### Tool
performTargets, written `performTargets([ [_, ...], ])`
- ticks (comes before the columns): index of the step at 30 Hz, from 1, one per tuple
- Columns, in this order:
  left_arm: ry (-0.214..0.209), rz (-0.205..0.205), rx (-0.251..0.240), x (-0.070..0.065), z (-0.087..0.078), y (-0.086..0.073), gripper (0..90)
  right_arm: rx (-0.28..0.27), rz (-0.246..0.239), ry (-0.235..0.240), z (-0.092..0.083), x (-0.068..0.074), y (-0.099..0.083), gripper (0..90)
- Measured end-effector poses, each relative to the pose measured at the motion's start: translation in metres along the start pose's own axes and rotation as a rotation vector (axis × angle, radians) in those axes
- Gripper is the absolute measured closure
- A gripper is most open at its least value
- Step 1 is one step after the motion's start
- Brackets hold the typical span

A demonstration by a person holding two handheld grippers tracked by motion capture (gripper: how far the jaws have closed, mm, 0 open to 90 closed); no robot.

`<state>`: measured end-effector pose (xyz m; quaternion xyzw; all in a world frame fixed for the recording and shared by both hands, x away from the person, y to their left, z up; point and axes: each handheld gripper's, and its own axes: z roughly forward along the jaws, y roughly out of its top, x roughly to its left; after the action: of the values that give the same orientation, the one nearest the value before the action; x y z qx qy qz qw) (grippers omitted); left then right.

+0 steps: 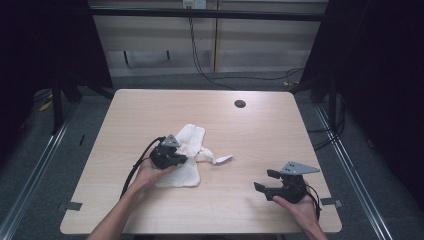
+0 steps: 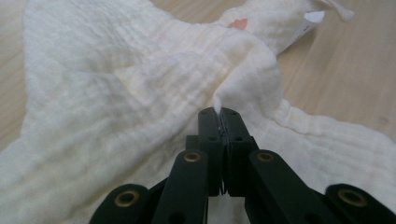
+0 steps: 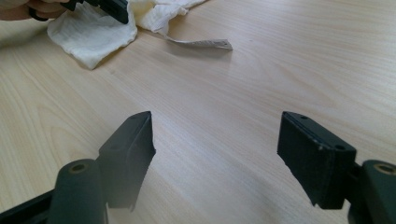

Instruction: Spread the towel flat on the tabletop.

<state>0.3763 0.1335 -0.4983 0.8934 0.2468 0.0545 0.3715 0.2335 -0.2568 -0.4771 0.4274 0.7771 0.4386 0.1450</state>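
I have the left gripper [image 2: 220, 113] pinched on a raised fold of the white cloth [image 1: 186, 160], which lies left of the table's [image 1: 260, 130] middle, to lift it, while my right gripper [image 1: 266, 182] waits released near the front right corner.

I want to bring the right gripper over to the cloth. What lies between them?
Bare wooden table. In the high view nothing sits between the right gripper and the cloth; its thin tag points that way.
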Motion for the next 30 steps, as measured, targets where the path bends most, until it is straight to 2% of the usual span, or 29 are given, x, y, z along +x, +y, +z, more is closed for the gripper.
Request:
performTargets([
  [6, -0.063, 0.033, 0.011, -0.015, 0.001, 0.001, 89.1, -0.012, 0.006, 0.008, -0.001, 0.001, 0.005, 26.6],
  [12, -0.128, 0.111, 0.038, -0.038, 0.004, 0.004, 89.1, 0.007, -0.022, 0.026, 0.0, 0.005, 0.008, 29.1],
  [13, -0.137, 0.101, 0.03, -0.043, 0.005, 0.004, 89.1, 0.0, -0.026, 0.031, 0.0, 0.005, 0.009, 29.4],
  [14, -0.149, 0.121, 0.04, -0.045, 0.005, 0.004, 89.1, -0.002, -0.024, 0.033, 0.0, 0.005, 0.01, 30.7],
  [15, -0.163, 0.112, 0.031, -0.049, 0.007, 0.004, 89.1, 0.0, -0.028, 0.034, -0.001, 0.005, 0.01, 30.8],
  [16, -0.17, 0.134, 0.042, -0.051, 0.007, 0.005, 89.1, 0.001, -0.031, 0.035, -0.001, 0.006, 0.011, 30.8],
  [19, -0.191, 0.142, 0.042, -0.063, 0.009, 0.006, 89.1, 0.0, -0.034, 0.041, -0.001, 0.007, 0.013, 31.8],
  [20, -0.211, 0.15, 0.04, -0.067, 0.01, 0.007, 89.1, 0.001, -0.037, 0.043, -0.001, 0.006, 0.013, 31.7],
  [23, -0.23, 0.183, 0.046, -0.079, 0.011, 0.007, 89.1, 0.003, -0.043, 0.045, 0.001, 0.007, 0.018, 31.7],
  [27, -0.27, 0.225, 0.063, -0.092, 0.01, 0.006, 89.0, -0.011, -0.051, 0.051, 0.004, 0.008, 0.025, 31.9],
  [28, -0.275, 0.243, 0.082, -0.094, 0.008, 0.006, 89.0, -0.011, -0.051, 0.054, 0.006, 0.008, 0.026, 32.2],
  [30, -0.295, 0.244, 0.075, -0.099, 0.005, 0.002, 89.0, -0.006, -0.055, 0.06, 0.01, 0.008, 0.028, 34.9],
])
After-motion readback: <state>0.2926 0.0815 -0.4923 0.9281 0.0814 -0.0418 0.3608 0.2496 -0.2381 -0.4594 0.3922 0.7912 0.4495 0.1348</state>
